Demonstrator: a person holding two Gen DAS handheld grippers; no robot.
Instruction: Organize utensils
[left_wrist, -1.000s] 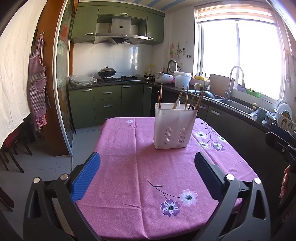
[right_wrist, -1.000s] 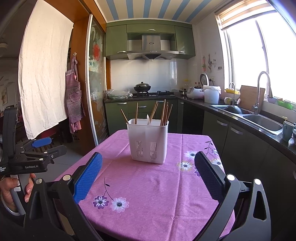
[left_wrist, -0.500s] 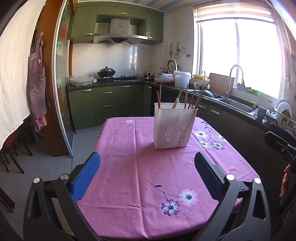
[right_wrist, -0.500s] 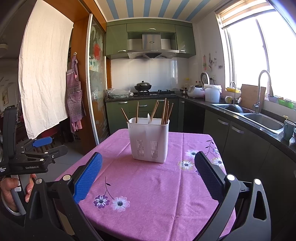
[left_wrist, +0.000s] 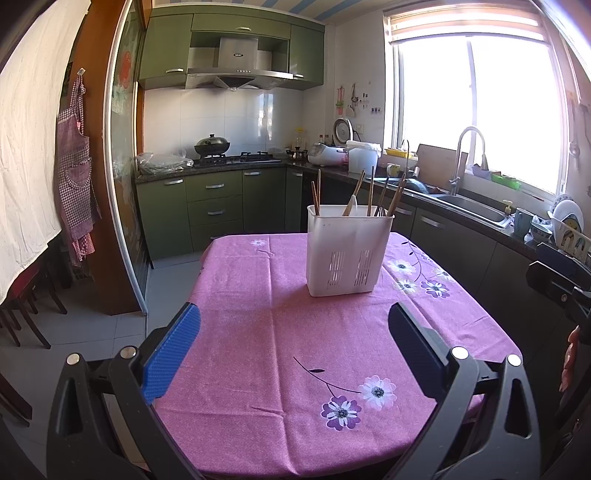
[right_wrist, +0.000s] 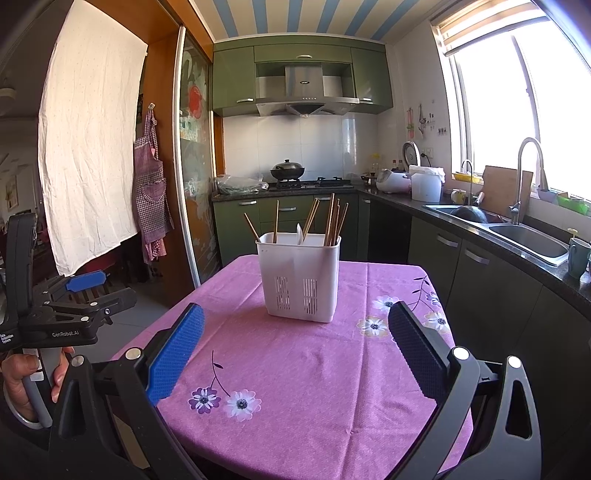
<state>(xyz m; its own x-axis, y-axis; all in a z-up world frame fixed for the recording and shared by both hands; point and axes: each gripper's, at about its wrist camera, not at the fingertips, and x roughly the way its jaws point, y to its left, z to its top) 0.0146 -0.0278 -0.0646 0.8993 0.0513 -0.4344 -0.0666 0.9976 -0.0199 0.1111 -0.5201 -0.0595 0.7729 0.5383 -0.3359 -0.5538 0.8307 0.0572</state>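
A white plastic utensil holder (left_wrist: 347, 254) stands upright on the pink flowered tablecloth (left_wrist: 280, 350). It also shows in the right wrist view (right_wrist: 300, 277). Several wooden chopsticks (right_wrist: 334, 221) and a white spoon (right_wrist: 300, 233) stick out of it; a dark fork (left_wrist: 380, 210) shows in the left wrist view. My left gripper (left_wrist: 295, 345) is open and empty, short of the holder. My right gripper (right_wrist: 297, 349) is open and empty, also short of the holder. The left gripper appears at the left edge of the right wrist view (right_wrist: 85, 295).
Green kitchen cabinets (left_wrist: 214, 206) and a stove with a wok (left_wrist: 212, 144) line the far wall. A counter with a sink and tap (right_wrist: 524, 229) runs along the right. A checked apron (right_wrist: 149, 184) hangs on the wooden partition at left.
Both views have shifted slightly; the holder sits a little higher in the left wrist view. Both grippers stay open and empty.
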